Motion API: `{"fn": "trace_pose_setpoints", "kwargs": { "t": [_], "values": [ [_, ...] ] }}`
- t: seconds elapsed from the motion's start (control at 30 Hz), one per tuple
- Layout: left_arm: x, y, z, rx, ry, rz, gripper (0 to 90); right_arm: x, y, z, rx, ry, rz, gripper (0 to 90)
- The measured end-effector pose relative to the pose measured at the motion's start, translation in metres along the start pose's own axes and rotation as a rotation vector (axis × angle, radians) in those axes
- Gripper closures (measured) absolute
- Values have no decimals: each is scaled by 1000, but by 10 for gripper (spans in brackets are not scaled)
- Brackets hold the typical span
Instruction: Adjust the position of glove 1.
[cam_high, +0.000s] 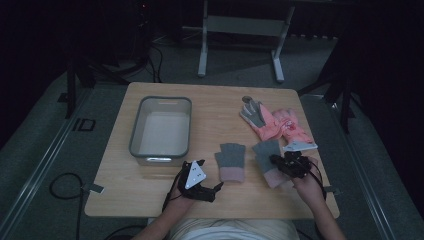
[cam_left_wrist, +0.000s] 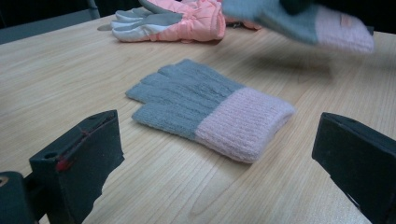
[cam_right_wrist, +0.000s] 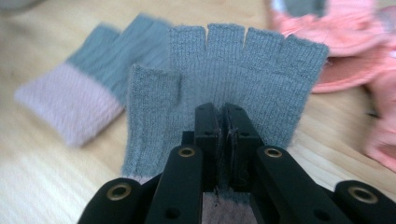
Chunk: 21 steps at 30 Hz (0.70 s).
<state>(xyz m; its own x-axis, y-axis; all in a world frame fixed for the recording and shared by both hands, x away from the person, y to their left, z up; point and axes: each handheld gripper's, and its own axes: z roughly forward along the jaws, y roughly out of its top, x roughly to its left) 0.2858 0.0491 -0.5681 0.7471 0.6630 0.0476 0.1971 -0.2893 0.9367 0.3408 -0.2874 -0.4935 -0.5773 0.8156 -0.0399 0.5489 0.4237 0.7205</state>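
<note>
Two grey knit fingerless gloves with pink cuffs are on the wooden table (cam_high: 210, 105). One glove (cam_high: 231, 160) (cam_left_wrist: 210, 109) (cam_right_wrist: 88, 88) lies flat near the front. My left gripper (cam_high: 210, 175) (cam_left_wrist: 219, 140) stands open just in front of its cuff, jaws wide apart and touching nothing. My right gripper (cam_high: 277, 161) (cam_right_wrist: 223, 116) is shut on the second grey glove (cam_high: 267, 150) (cam_right_wrist: 243, 65) near its cuff. That glove (cam_left_wrist: 299, 21) hangs lifted off the table, fingers pointing away.
A pair of pink padded gloves (cam_high: 277, 125) (cam_left_wrist: 187, 21) (cam_right_wrist: 345, 51) lies at the back right of the table. A grey plastic bin (cam_high: 135, 135) stands on the left half. A small round dark object (cam_high: 247, 99) sits behind the pink gloves.
</note>
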Motion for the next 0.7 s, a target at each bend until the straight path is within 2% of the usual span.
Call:
{"fn": "trace_pose_setpoints", "kwargs": {
  "t": [0.13,0.17,0.23,0.3,0.37,0.47,0.7],
  "values": [
    [0,0,0,-1,1,0,10,0,0,-5,-31,-62,88,847],
    [0,0,0,-1,1,1,11,1,-1,-5,-40,-90,108,846],
    [0,0,0,3,0,1,11,-1,-4,-5,-54,-118,168,845],
    [0,0,0,1,0,-1,11,0,-7,-3,-55,-152,206,845],
    [0,0,0,2,0,-2,11,0,-11,1,-48,-165,244,844],
    [0,0,0,3,-1,1,10,3,-17,7,-36,-189,266,844],
    [0,0,0,5,1,0,10,3,-27,25,14,-197,305,842]
  ]
}}
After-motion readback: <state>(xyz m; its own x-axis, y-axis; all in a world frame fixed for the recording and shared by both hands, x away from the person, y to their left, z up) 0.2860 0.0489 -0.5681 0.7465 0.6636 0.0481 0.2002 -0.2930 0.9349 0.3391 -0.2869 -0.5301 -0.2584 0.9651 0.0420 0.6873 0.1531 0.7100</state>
